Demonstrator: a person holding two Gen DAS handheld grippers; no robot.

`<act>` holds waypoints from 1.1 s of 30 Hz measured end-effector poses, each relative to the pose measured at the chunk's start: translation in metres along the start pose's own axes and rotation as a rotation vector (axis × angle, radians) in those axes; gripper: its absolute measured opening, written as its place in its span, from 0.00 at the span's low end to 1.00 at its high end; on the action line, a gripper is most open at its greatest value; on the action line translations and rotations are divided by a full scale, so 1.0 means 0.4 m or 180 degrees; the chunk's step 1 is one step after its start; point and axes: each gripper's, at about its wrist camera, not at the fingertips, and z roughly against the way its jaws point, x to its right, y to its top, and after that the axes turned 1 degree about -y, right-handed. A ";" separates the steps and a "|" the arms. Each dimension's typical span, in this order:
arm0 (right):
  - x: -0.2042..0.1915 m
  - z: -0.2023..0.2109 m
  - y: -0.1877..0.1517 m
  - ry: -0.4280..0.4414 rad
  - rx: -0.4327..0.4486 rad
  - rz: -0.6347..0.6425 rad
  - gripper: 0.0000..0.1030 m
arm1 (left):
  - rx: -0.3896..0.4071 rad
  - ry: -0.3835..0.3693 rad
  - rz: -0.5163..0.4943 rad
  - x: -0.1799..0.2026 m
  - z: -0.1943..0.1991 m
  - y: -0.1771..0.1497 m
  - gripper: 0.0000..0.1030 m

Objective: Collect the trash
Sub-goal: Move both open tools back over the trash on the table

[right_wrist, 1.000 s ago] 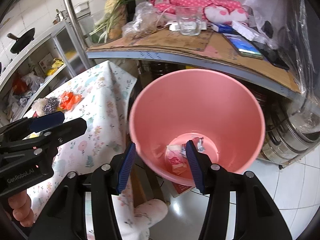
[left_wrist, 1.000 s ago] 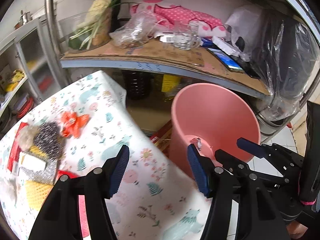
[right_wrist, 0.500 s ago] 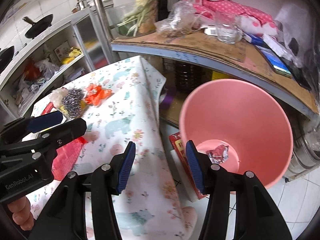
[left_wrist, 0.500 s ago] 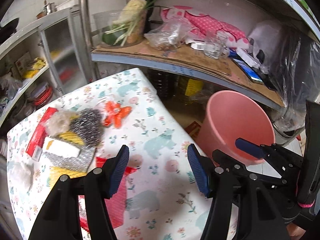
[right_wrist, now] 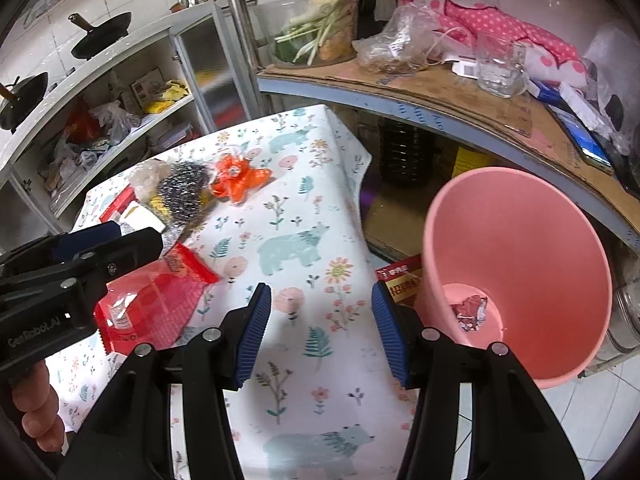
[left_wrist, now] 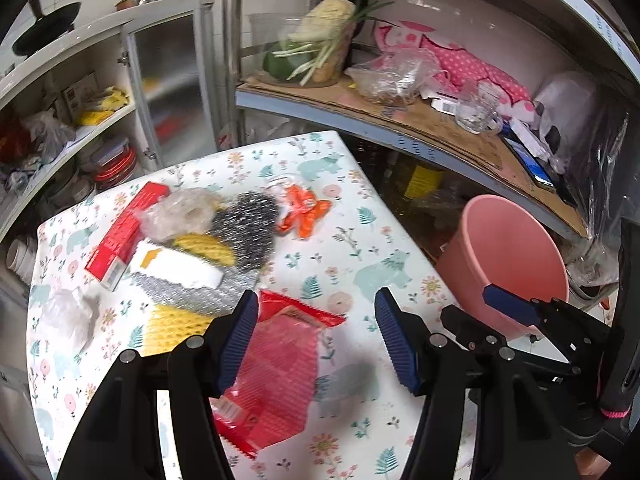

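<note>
A pink bin (right_wrist: 520, 272) stands on the floor beside the table, with crumpled wrappers (right_wrist: 471, 312) at its bottom; it also shows at the right in the left wrist view (left_wrist: 504, 264). On the floral tablecloth (left_wrist: 352, 264) lies trash: a red net wrapper (left_wrist: 276, 376), an orange wrapper (left_wrist: 304, 212), a steel scourer (left_wrist: 246, 226), a red box (left_wrist: 126, 232), a white pack (left_wrist: 176, 268) and a clear bag (left_wrist: 68, 316). My left gripper (left_wrist: 316, 336) hangs open just above the red net wrapper. My right gripper (right_wrist: 320, 336) is open over the table's edge, empty.
A cardboard-lined shelf (left_wrist: 420, 120) behind the table holds a glass mug (left_wrist: 476, 110), plastic bags, vegetables and a phone. A white cabinet (left_wrist: 100, 92) with pans stands at the left. A red carton (right_wrist: 402, 280) sits on the floor by the bin. A hand (right_wrist: 36, 412) holds the left gripper.
Both grippers have swung left, away from the bin and over the table. The trash pile has come into full view under the left gripper. Both jaws stayed open.
</note>
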 end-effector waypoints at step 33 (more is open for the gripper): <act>-0.187 0.004 -0.037 0.0431 -0.0134 0.0392 0.52 | -0.0050 0.0309 0.0521 -0.290 0.089 -0.160 0.58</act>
